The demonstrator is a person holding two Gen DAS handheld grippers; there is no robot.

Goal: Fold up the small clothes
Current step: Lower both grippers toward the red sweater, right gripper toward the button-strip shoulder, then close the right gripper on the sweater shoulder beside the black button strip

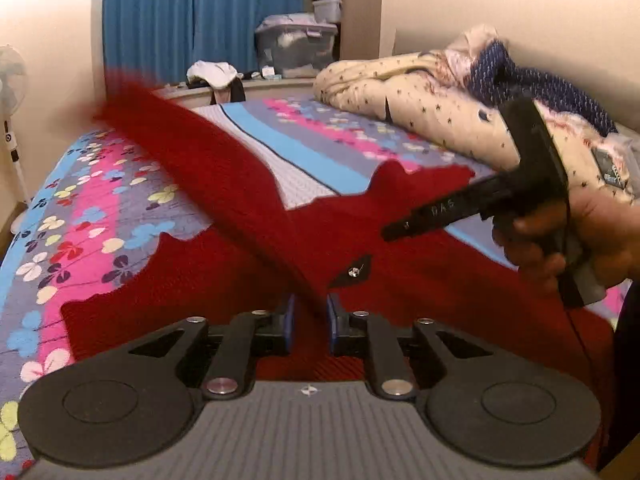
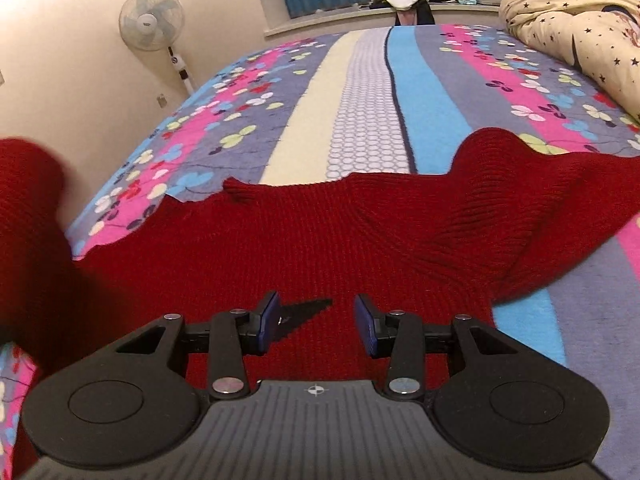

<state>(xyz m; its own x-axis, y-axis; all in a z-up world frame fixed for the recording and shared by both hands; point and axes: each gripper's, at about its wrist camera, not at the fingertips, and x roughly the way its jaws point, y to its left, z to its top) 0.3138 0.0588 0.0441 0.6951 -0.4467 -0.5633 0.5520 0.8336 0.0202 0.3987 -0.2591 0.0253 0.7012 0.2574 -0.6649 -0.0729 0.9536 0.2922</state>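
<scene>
A red knitted sweater (image 1: 400, 280) (image 2: 320, 232) lies spread on the flowered bedspread (image 2: 400, 100). My left gripper (image 1: 312, 318) is shut on one of its sleeves (image 1: 192, 160). The sleeve runs blurred from the blue pads (image 1: 290, 320) up and to the left, above the bed. The same raised sleeve (image 2: 28, 220) fills the left edge of the right wrist view. My right gripper (image 2: 318, 324) is open just above the sweater's body, with nothing between its pads (image 2: 366, 330). In the left wrist view a hand (image 1: 580, 240) holds that right gripper (image 1: 404, 230) over the sweater's right side.
A rolled cream duvet with stars (image 1: 420, 112) (image 2: 580, 28) lies along the bed's right side. A standing fan (image 2: 152, 20) is by the left wall. Beyond the bed's far end are a pile of clothes (image 1: 212, 74), storage boxes (image 1: 296, 44) and a blue curtain (image 1: 180, 12).
</scene>
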